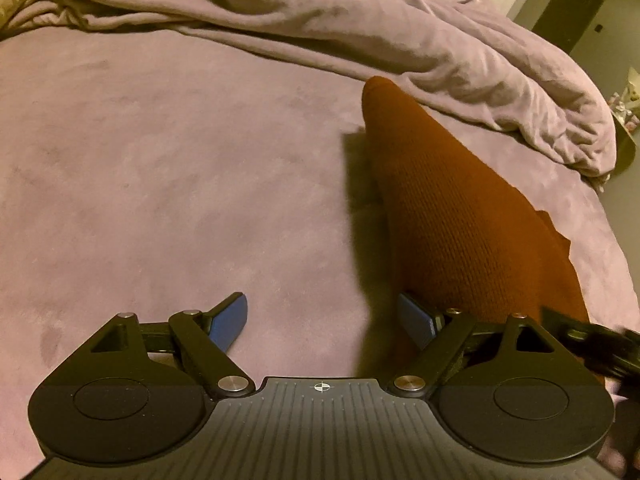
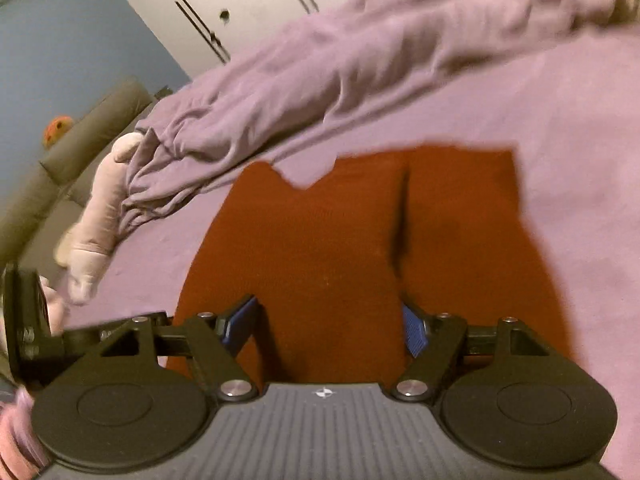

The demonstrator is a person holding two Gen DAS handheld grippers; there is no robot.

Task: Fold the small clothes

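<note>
Seemingly between folds, both the left gripper (image 1: 322, 322) and right gripper (image 2: 330, 330) hung spread wide, empty, over the garment (image 2: 360, 240) on the bed (image 1: 160, 180); next likely gripping an edge.

Bed (image 1: 160, 160) w/ mauve plush cover. Rust-brown knit garment (image 1: 460, 216) lies flat on it at approx 3 o'clock; bunched mauve blanket (image 1: 360, 20) along 12 o'clock edge.
</note>
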